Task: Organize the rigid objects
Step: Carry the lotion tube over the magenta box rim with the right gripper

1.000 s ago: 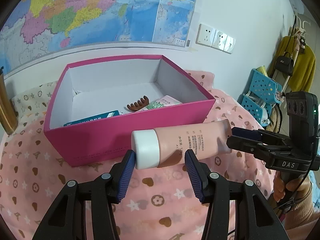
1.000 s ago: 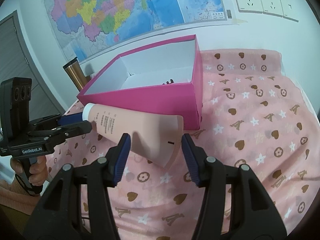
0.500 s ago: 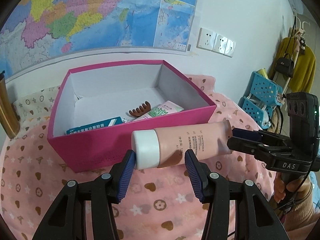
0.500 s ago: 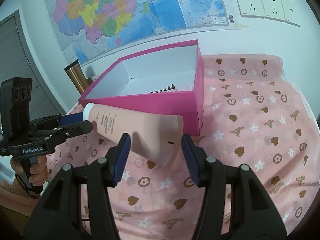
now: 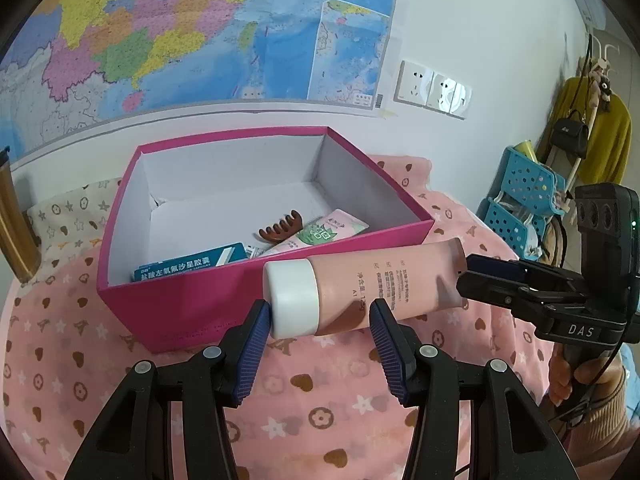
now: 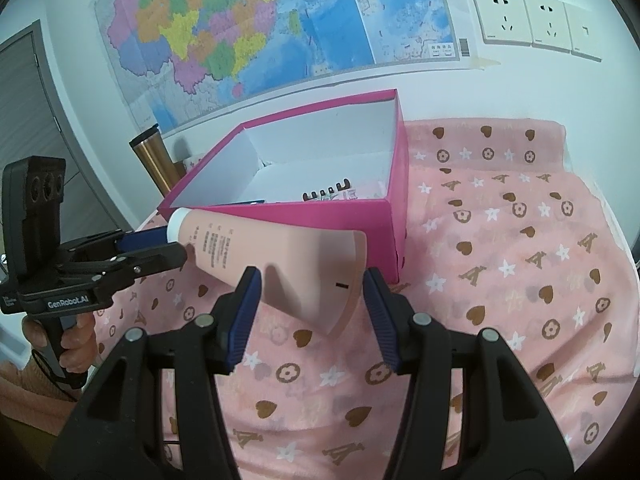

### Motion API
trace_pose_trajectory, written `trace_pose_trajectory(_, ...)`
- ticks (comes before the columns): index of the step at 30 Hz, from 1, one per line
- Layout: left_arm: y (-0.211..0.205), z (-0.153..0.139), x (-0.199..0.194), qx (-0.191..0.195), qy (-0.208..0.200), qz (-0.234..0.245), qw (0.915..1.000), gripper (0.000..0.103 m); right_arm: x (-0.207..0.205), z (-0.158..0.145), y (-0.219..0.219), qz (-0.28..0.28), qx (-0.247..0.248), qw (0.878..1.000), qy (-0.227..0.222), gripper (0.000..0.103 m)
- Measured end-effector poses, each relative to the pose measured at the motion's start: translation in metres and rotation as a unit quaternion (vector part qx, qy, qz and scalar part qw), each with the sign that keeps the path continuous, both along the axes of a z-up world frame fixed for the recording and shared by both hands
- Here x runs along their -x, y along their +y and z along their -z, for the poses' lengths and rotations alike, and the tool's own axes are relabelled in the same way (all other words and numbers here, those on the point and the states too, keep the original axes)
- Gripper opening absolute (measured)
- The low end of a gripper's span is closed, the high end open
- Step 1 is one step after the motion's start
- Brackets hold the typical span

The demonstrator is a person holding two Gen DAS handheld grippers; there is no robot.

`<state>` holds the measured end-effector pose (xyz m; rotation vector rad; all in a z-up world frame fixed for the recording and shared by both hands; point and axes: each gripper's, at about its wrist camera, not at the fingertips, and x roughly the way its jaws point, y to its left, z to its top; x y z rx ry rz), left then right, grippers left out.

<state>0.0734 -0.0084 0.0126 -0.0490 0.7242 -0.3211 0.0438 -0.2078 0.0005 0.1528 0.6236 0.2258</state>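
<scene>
Both grippers, left (image 5: 318, 330) and right (image 6: 312, 294), still clamp pink tube (image 5: 384, 284); box (image 5: 192, 304) view shifted.

Smooth matt plastic tube (image 5: 384, 280), pink cardboard box (image 5: 192, 300), soft printed cloth (image 6: 520, 240)

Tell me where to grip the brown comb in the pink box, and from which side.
Grip the brown comb across its solid curved spine, coming from above: the pink box walls block side approaches, and the comb lies flat, its teeth toward the back wall.

Bright, even daylight — glare on wall sockets (image 5: 434, 90); strong fisheye bending, dark corners — near tube end soft.
</scene>
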Motion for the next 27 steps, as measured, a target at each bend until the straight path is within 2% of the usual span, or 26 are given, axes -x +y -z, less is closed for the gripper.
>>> trace_pose_trajectory(27, 0.001, -0.008, -0.013, 0.002, -0.008, -0.006, 0.9999, 0.051, -0.01, -0.014, -0.002, -0.005, 0.008, 1.0, -0.02, 0.056)
